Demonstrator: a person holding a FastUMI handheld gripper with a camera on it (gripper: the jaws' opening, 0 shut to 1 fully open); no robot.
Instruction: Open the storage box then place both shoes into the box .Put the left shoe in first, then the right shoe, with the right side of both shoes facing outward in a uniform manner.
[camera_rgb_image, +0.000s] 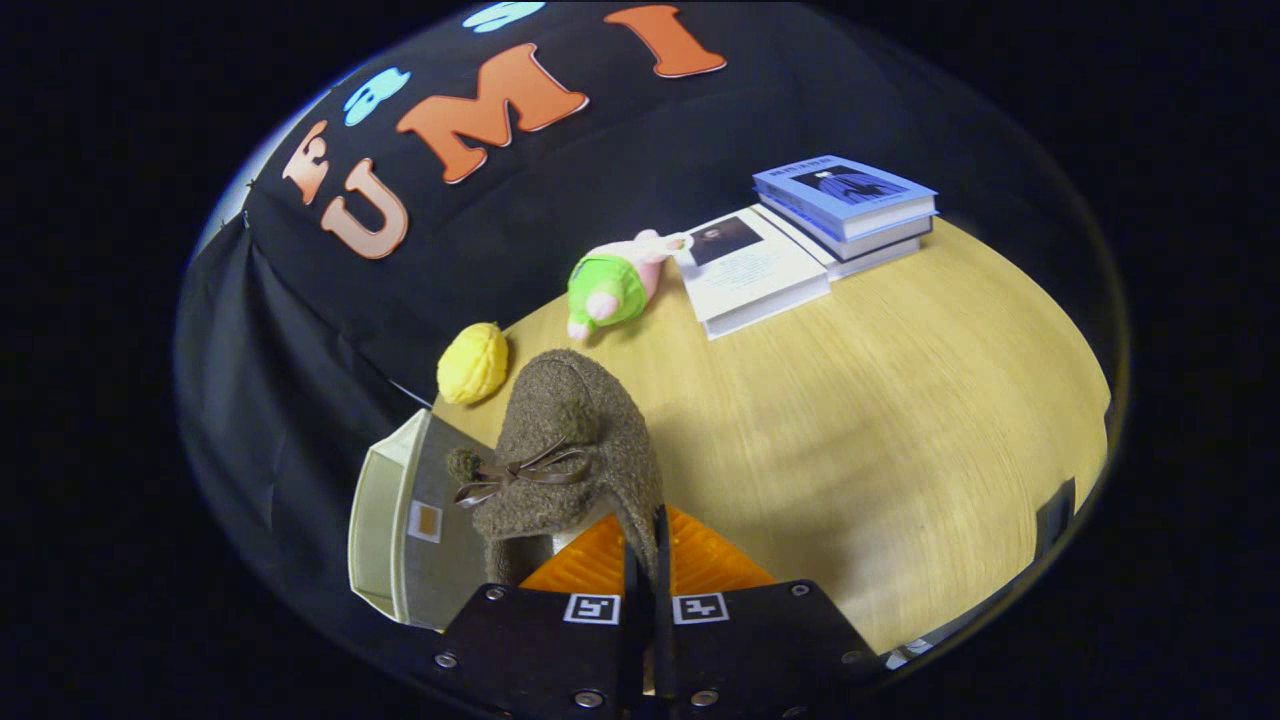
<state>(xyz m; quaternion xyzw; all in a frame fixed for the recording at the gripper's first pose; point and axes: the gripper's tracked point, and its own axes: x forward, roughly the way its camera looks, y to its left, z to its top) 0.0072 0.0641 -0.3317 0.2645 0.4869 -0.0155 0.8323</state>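
A brown fuzzy shoe (570, 450) with a small brown bow and pompoms hangs in the air just ahead of my fingers, toe pointing away from me. My gripper (645, 565) is shut on the shoe's rear edge, the two fingers pressed close together with the rim pinched between them. The storage box (400, 520) stands below and to the left of the shoe at the table's edge, pale-walled with a grey panel toward me. I cannot tell what lies inside it.
On the wooden table (880, 420) beyond the shoe lie a yellow plush ball (472, 363), a green and pink plush toy (612, 282), and stacked books (800, 240) at the far side. The black booth wall rises behind them.
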